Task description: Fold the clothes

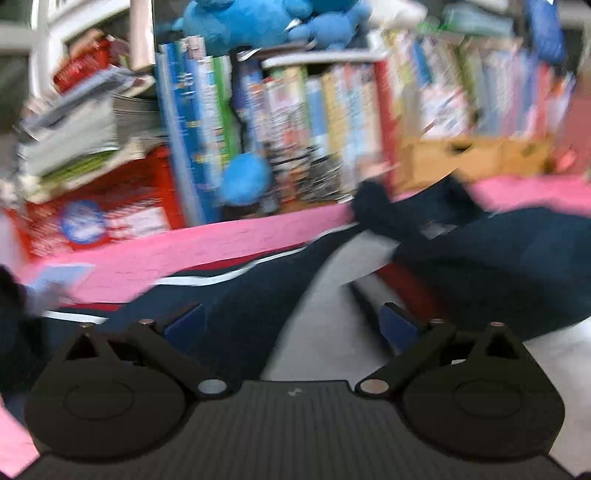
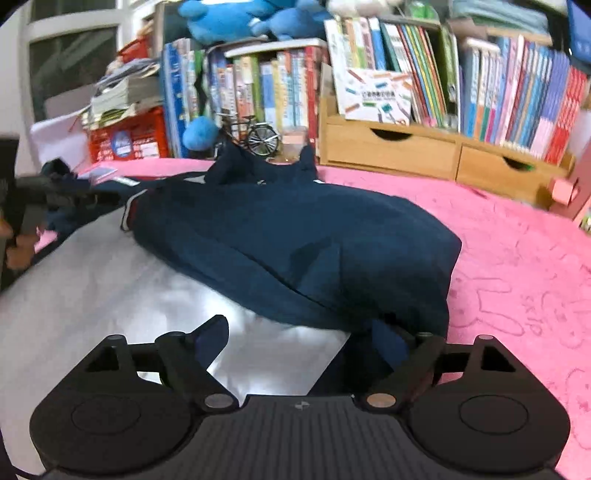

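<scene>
- The navy garment [image 2: 295,236] lies partly folded on a pink cloth [image 2: 517,266], its bulk heaped over a grey lining panel [image 2: 110,295] that spreads out towards the cameras.
- The right gripper [image 2: 299,338] has its fingers wide apart just above the grey panel; the right finger [image 2: 388,343] sits at the garment's near hem, and I cannot tell whether it touches.
- The left gripper [image 1: 291,325] is likewise spread open over the garment [image 1: 236,306], with nothing between its blue pads [image 1: 184,323]; this view is badly motion-blurred.
- In the right wrist view the left gripper [image 2: 55,195] shows at the far left edge, near the garment's red-and-white striped trim [image 2: 127,212].
- Behind the garment stands a model bicycle [image 2: 255,134] and a blue pom-pom [image 2: 199,133], close to the raised collar end.
- A row of books [image 2: 480,92] and a wooden drawer unit [image 2: 424,151] line the back; blue plush toys [image 2: 240,18] sit on top.
- A red crate [image 2: 129,140] holds stacked papers at the left.
</scene>
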Demonstrator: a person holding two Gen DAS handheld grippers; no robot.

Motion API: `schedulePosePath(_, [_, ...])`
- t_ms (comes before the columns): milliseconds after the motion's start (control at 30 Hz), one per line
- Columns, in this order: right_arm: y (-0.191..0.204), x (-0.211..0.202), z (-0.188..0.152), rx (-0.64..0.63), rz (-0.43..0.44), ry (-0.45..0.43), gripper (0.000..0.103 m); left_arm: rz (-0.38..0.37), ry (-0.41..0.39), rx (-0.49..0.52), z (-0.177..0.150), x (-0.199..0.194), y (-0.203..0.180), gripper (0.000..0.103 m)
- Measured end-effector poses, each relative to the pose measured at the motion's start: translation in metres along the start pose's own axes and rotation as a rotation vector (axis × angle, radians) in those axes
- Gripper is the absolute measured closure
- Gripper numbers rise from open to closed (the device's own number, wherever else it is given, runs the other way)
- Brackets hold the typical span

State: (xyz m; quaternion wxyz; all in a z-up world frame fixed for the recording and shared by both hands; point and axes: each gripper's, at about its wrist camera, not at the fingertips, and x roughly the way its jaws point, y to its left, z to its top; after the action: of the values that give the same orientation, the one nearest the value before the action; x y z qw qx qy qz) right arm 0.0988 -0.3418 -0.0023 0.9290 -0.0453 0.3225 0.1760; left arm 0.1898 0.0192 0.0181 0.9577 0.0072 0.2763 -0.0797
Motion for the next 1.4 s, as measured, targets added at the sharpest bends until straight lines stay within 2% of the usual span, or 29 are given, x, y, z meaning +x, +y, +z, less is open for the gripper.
schedulePosePath(67, [0.000, 0.000, -0.004, 0.024, 0.001, -0.003, 0.018, -0.213, 0.059, -0.103, 0.005, 0.005, 0.006, 0.000])
schedulePosePath(133, [-0.002, -0.001, -0.008, 0.049, 0.000, -0.013, 0.018, -0.277, 0.117, -0.193, 0.004, 0.019, 0.007, 0.000])
schedulePosePath(200, [-0.004, -0.002, -0.011, 0.067, -0.002, -0.028, 0.018, -0.244, 0.128, -0.226, 0.003, 0.033, 0.006, 0.003])
schedulePosePath(233, [-0.006, -0.002, -0.011, 0.067, -0.009, -0.036, 0.018, -0.246, 0.134, -0.242, 0.003, 0.040, 0.005, 0.016])
schedulePosePath(333, [-0.004, -0.014, -0.014, 0.034, -0.043, -0.080, 0.018, -0.354, 0.123, -0.293, 0.004, 0.049, -0.001, 0.058])
schedulePosePath(400, [-0.001, -0.026, -0.017, 0.000, -0.074, -0.125, 0.016, -0.423, 0.084, -0.285, 0.005, 0.043, -0.005, 0.069])
schedulePosePath(500, [-0.003, -0.049, -0.030, -0.056, -0.165, -0.193, 0.005, -0.482, 0.025, -0.248, 0.008, 0.033, -0.009, 0.072])
schedulePosePath(533, [-0.005, -0.051, -0.034, -0.070, -0.207, -0.185, 0.005, -0.476, 0.019, -0.254, 0.009, 0.034, -0.008, 0.064])
schedulePosePath(567, [-0.008, -0.050, -0.035, -0.062, -0.222, -0.172, 0.005, -0.451, 0.047, -0.273, 0.009, 0.041, -0.009, 0.054])
schedulePosePath(600, [-0.011, -0.049, -0.037, -0.054, -0.238, -0.159, 0.005, -0.423, 0.081, -0.295, 0.009, 0.048, -0.010, 0.030])
schedulePosePath(633, [-0.014, -0.047, -0.039, -0.045, -0.253, -0.147, 0.005, -0.392, 0.125, -0.317, 0.008, 0.057, -0.012, 0.017])
schedulePosePath(667, [-0.016, -0.043, -0.039, -0.031, -0.269, -0.137, 0.005, -0.377, 0.153, -0.332, 0.007, 0.063, -0.014, 0.017])
schedulePosePath(700, [-0.017, -0.040, -0.040, -0.018, -0.286, -0.128, 0.005, -0.363, 0.148, -0.329, 0.006, 0.065, -0.017, 0.018])
schedulePosePath(767, [-0.021, -0.032, -0.040, 0.009, -0.318, -0.109, 0.005, -0.333, 0.127, -0.315, 0.008, 0.065, -0.021, 0.047])
schedulePosePath(833, [-0.023, -0.023, -0.038, 0.000, -0.330, -0.088, 0.005, -0.314, 0.109, -0.327, 0.013, 0.063, -0.017, 0.082])
schedulePosePath(867, [-0.024, -0.018, -0.036, -0.004, -0.336, -0.077, 0.005, -0.301, 0.091, -0.347, 0.016, 0.060, -0.011, 0.091])
schedulePosePath(900, [-0.026, -0.014, -0.035, -0.008, -0.341, -0.067, 0.005, -0.234, 0.061, -0.347, 0.021, 0.055, -0.005, 0.095])
schedulePosePath(933, [-0.027, -0.009, -0.034, -0.013, -0.347, -0.056, 0.005, -0.154, 0.028, -0.343, 0.027, 0.049, 0.002, 0.095])
schedulePosePath(1067, [-0.021, 0.005, -0.032, -0.058, -0.339, -0.041, 0.005, -0.021, -0.049, -0.334, 0.043, 0.033, 0.031, 0.095])
schedulePosePath(1133, [-0.020, 0.010, -0.027, -0.043, -0.302, -0.044, 0.011, -0.002, -0.030, -0.316, 0.042, 0.032, 0.042, 0.095])
schedulePosePath(1233, [-0.022, 0.012, -0.019, 0.006, -0.225, -0.065, 0.034, 0.003, 0.025, -0.265, 0.029, 0.037, 0.043, 0.094])
schedulePosePath(1267, [-0.021, 0.016, -0.016, -0.012, -0.256, -0.045, 0.049, 0.004, 0.043, -0.247, 0.024, 0.038, 0.042, 0.094])
schedulePosePath(1300, [-0.020, 0.021, -0.013, -0.030, -0.288, -0.025, 0.052, 0.007, 0.050, -0.229, 0.019, 0.037, 0.041, 0.090])
schedulePosePath(1400, [-0.023, 0.032, -0.008, -0.164, -0.411, -0.013, 0.050, -0.022, 0.059, -0.209, 0.011, 0.037, 0.037, 0.088])
